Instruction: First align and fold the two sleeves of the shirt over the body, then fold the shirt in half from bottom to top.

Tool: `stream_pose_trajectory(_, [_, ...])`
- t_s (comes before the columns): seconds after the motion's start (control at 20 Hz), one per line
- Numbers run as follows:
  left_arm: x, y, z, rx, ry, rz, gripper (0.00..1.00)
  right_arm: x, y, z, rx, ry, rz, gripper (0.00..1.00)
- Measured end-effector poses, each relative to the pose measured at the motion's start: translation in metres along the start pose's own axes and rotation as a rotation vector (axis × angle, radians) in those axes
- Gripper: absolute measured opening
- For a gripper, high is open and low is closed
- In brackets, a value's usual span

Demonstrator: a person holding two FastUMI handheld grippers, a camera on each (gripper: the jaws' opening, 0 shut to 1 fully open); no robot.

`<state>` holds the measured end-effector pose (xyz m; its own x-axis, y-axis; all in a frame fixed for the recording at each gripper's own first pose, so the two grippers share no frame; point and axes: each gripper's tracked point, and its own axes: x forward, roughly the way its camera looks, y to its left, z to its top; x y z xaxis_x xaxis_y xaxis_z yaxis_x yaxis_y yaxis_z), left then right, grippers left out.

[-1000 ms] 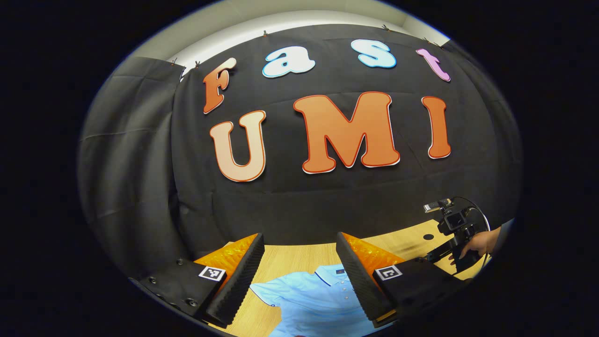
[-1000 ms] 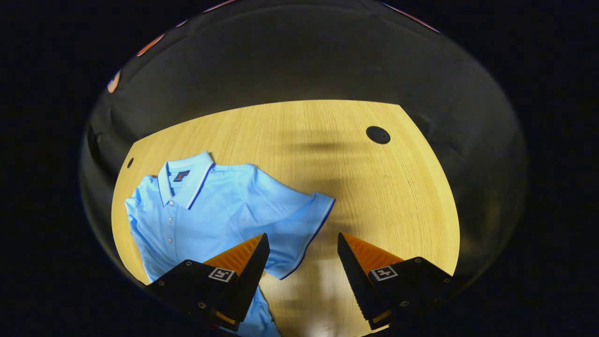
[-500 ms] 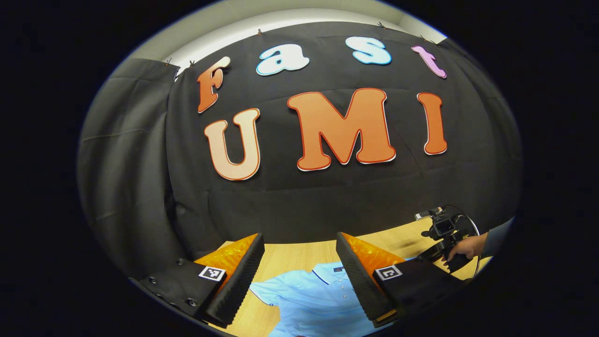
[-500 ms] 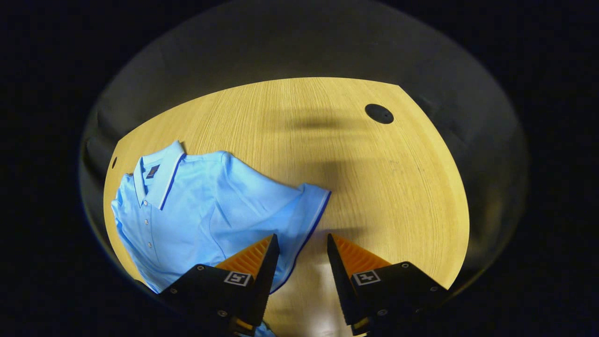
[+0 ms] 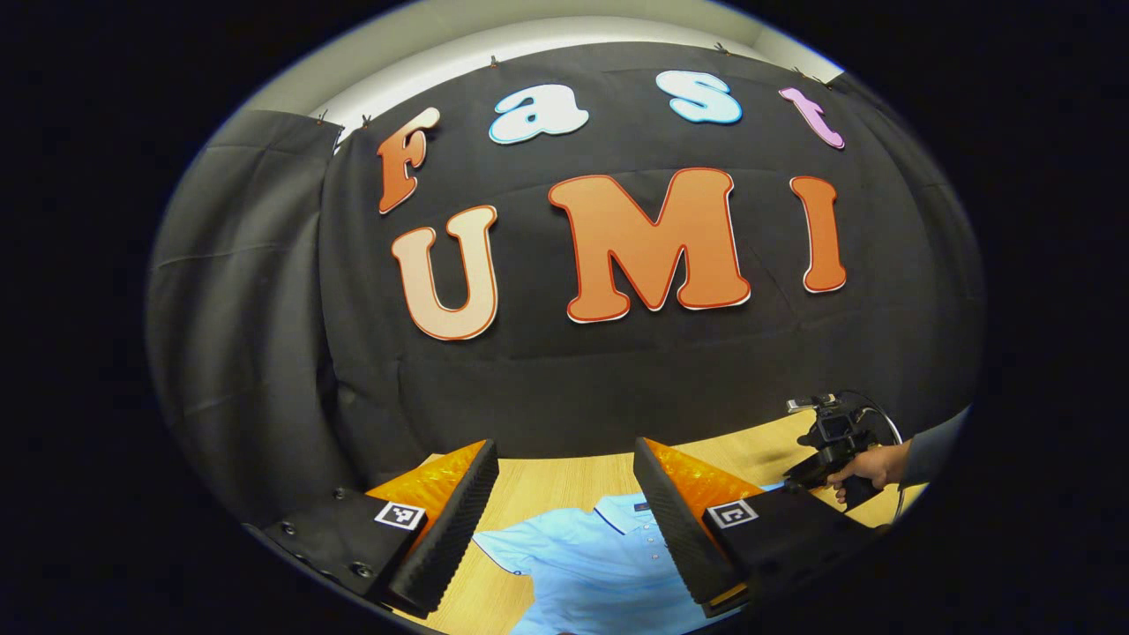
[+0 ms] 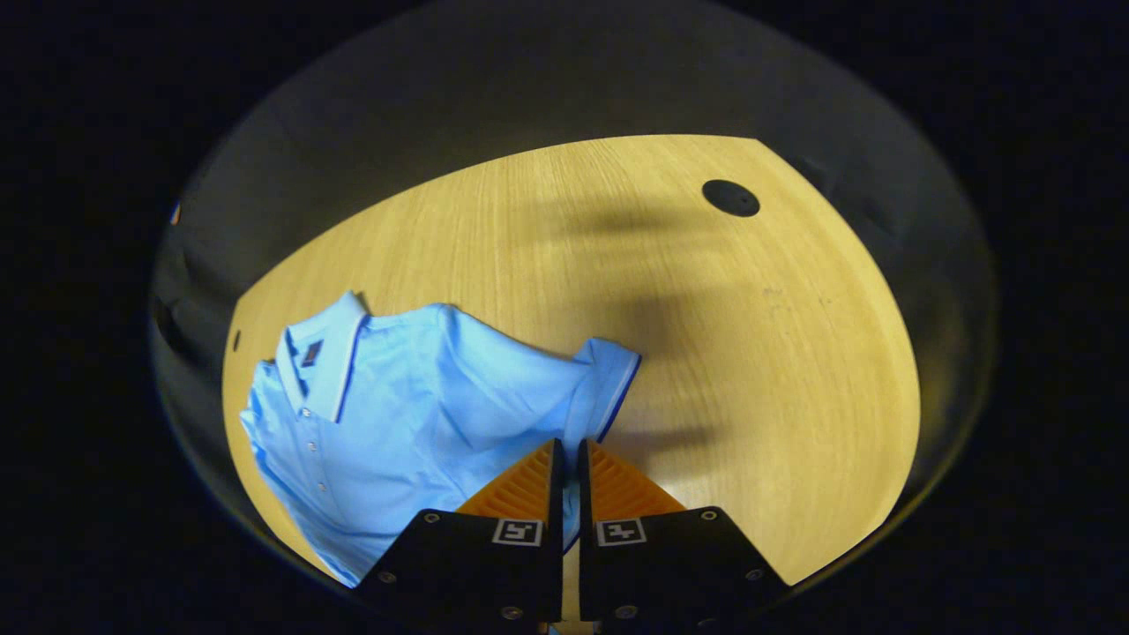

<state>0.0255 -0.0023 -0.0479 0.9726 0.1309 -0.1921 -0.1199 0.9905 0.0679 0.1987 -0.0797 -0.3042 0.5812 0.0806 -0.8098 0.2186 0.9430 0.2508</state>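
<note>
The shirt (image 6: 397, 414), a pale blue polo of soft knit with a dark blue stripe edging the collar and the sleeve cuffs, lies flat on the pale wood-grain surface (image 6: 750, 353), toward its left side as the right gripper view frames it. A row of small buttons runs down the placket, and a small dark label sits inside the neck. The one sleeve (image 6: 604, 384) sticks out toward the open wood, its cuff lying smooth.

The right gripper (image 6: 569, 459) is down at that sleeve's lower hem with its ridged, wedge-shaped fingers drawn nearly together, a sliver of blue cloth and striped edge showing in the narrow gap between them. Whether both fingers truly press on the fabric I cannot tell. In the left gripper view the same tool appears far off at the right, held in a hand (image 5: 860, 466) with a grey sleeve cuff behind it.

The left gripper (image 5: 564, 459) hangs above the collar end of the shirt (image 5: 591, 564), its fingers wide apart and holding nothing. A round dark hole (image 6: 730, 197) marks the surface's far corner.
</note>
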Motion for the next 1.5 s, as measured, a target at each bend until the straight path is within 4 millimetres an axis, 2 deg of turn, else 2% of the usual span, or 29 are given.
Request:
stream_pose_trajectory(0.1, [-0.006, 0.009, -0.004, 0.005, 0.002, 0.021, 1.0, -0.007, 0.006, 0.014, -0.037, -0.052, 0.005, 0.08])
stream_pose_trajectory(0.3, [-0.017, 0.029, -0.011, -0.009, 0.017, 0.072, 1.0, -0.031, 0.036, 0.028, -0.06, -0.088, 0.075, 0.08])
stream_pose_trajectory(0.6, [-0.031, 0.072, -0.02, -0.034, 0.027, 0.169, 1.0, -0.046, 0.098, 0.025, -0.17, -0.103, 0.145, 0.08])
stream_pose_trajectory(0.9, [-0.033, 0.112, -0.038, -0.068, 0.065, 0.225, 1.0, -0.042, 0.161, 0.015, -0.253, -0.092, 0.167, 0.08])
stream_pose_trajectory(1.1, [-0.022, 0.124, -0.063, -0.12, 0.141, 0.193, 1.0, -0.031, 0.184, 0.005, -0.239, -0.072, 0.158, 0.08])
stream_pose_trajectory(1.15, [-0.018, 0.123, -0.072, -0.139, 0.17, 0.178, 1.0, -0.031, 0.191, 0.001, -0.229, -0.058, 0.169, 0.1])
stream_pose_trajectory(1.25, [-0.004, 0.124, -0.09, -0.187, 0.234, 0.131, 1.0, -0.033, 0.201, -0.005, -0.222, -0.051, 0.189, 0.22])
stream_pose_trajectory(1.3, [0.004, 0.124, -0.098, -0.207, 0.268, 0.107, 0.99, -0.037, 0.203, -0.004, -0.231, -0.062, 0.188, 0.34])
stream_pose_trajectory(1.4, [0.022, 0.125, -0.117, -0.231, 0.339, 0.063, 1.0, -0.045, 0.204, -0.006, -0.251, -0.092, 0.182, 0.46])
stream_pose_trajectory(1.5, [0.036, 0.125, -0.134, -0.245, 0.41, 0.018, 1.0, -0.056, 0.201, -0.006, -0.253, -0.116, 0.176, 0.65])
